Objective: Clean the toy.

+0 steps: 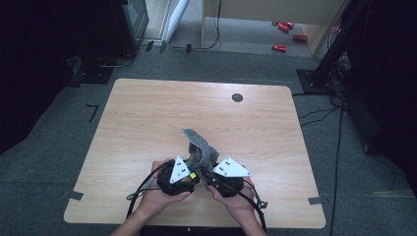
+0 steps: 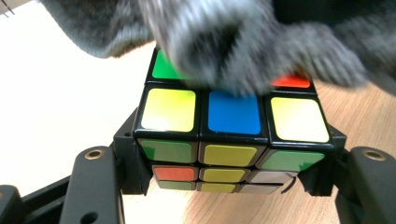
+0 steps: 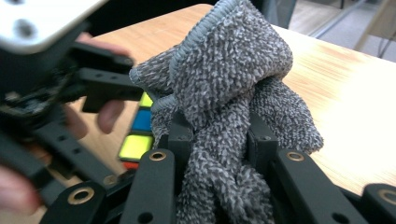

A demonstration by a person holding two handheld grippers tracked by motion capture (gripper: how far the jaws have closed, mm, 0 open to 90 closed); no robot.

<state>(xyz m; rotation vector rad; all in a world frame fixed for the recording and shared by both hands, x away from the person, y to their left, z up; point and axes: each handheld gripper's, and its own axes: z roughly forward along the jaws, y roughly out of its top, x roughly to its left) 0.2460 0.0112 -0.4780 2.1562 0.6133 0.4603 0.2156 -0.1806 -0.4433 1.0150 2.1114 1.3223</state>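
Observation:
A scrambled Rubik's cube [image 2: 233, 114] sits clamped between the jaws of my left gripper [image 2: 231, 157], just above the wooden table. A grey terry cloth [image 3: 233, 60] is bunched between the jaws of my right gripper [image 3: 219, 140], which is shut on it. The cloth [image 2: 224, 42] lies over the cube's top face and hides part of it. In the high view both grippers, left [image 1: 180, 173] and right [image 1: 227, 172], meet near the table's front edge, with the cloth [image 1: 199, 147] rising between them. From the right gripper view the cube [image 3: 139, 128] shows beside the cloth.
The wooden table [image 1: 147, 113] has a dark round grommet [image 1: 237, 97] near its far edge. Cables trail from both grippers over the front edge. On the floor beyond lie red objects [image 1: 280, 47]; black stands and cables [image 1: 334, 59] are at the right.

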